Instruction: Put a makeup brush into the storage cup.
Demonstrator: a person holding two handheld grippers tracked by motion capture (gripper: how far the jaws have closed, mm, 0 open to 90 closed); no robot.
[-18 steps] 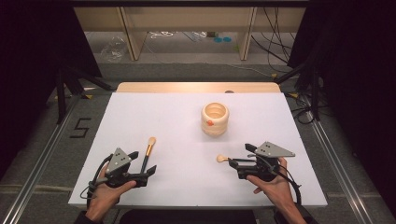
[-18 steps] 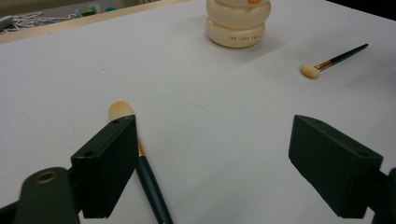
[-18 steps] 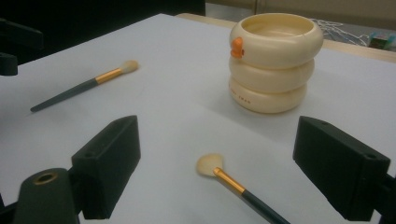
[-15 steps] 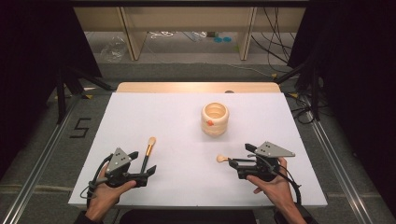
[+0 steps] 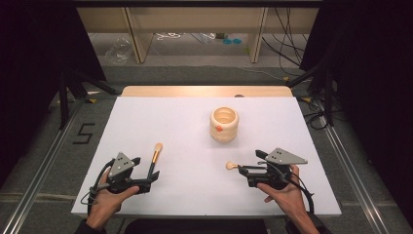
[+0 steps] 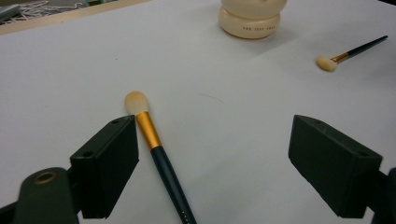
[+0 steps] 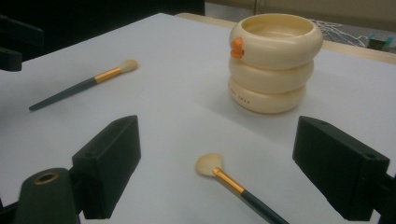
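Cup: cream, ringed, upright on the white table, orange mark on its rim.
Left brush: flat, well left of the cup and nearer the person.
Right brush: flat, just in front of the cup.
Left gripper: jaws wide, holding nothing, left brush handle lying between them.
Right gripper: jaws wide, empty, right brush handle between them.

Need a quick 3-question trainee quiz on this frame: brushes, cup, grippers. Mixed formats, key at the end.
1. True or false: the left gripper is shut on the left brush.
2. How many rings make up the cream cup?
3. The right brush lies: A) in the cup, B) flat on the table between the open jaws of the right gripper, C) lifted.

Key: 1 false, its jaws are open; 2 three; 3 B.
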